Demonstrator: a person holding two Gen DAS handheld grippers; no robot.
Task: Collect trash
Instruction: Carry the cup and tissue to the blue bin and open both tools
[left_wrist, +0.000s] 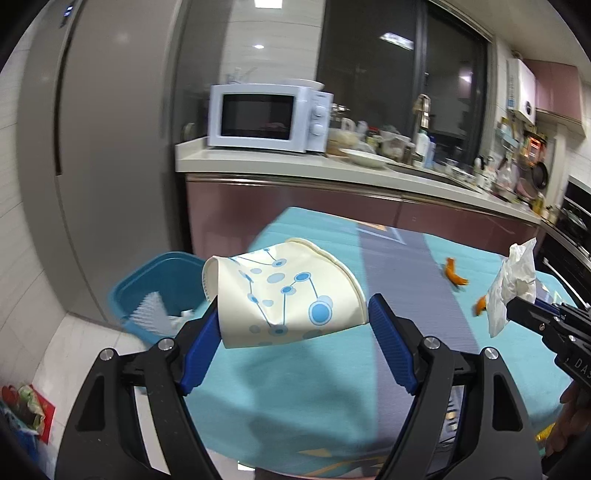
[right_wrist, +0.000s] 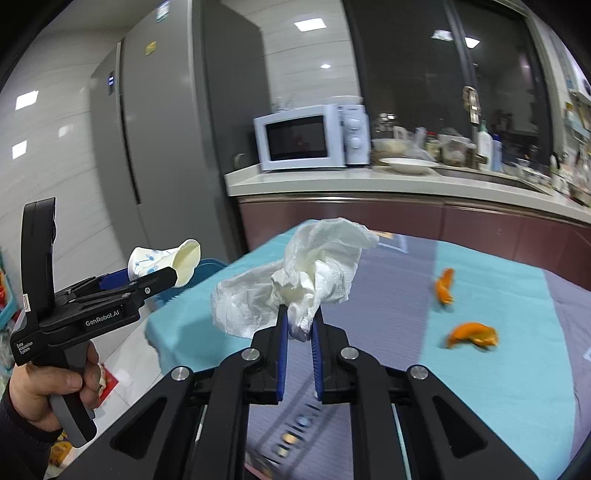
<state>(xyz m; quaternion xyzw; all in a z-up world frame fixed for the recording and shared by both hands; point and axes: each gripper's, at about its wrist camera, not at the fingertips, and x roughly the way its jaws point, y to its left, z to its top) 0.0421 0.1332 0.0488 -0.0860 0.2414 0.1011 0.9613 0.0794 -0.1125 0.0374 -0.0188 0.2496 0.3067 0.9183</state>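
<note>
My left gripper (left_wrist: 294, 302) is shut on a crushed paper cup (left_wrist: 280, 291), cream with blue dots, held above the table's left end. The right wrist view shows the same cup (right_wrist: 166, 262) lying sideways in the left gripper (right_wrist: 162, 277), close to a blue bin (right_wrist: 210, 266). My right gripper (right_wrist: 300, 314) is shut on a crumpled white tissue (right_wrist: 303, 269), held above the table. In the left wrist view the tissue (left_wrist: 513, 284) hangs from the right gripper (left_wrist: 517, 310). Two orange peels (right_wrist: 443, 286) (right_wrist: 472, 334) lie on the teal cloth.
The blue bin (left_wrist: 159, 291) stands on the floor off the table's (left_wrist: 295, 387) far left corner, beside a grey fridge (left_wrist: 92, 147). Behind the table runs a counter (left_wrist: 295, 166) with a white microwave (left_wrist: 266, 118), a plate and many bottles.
</note>
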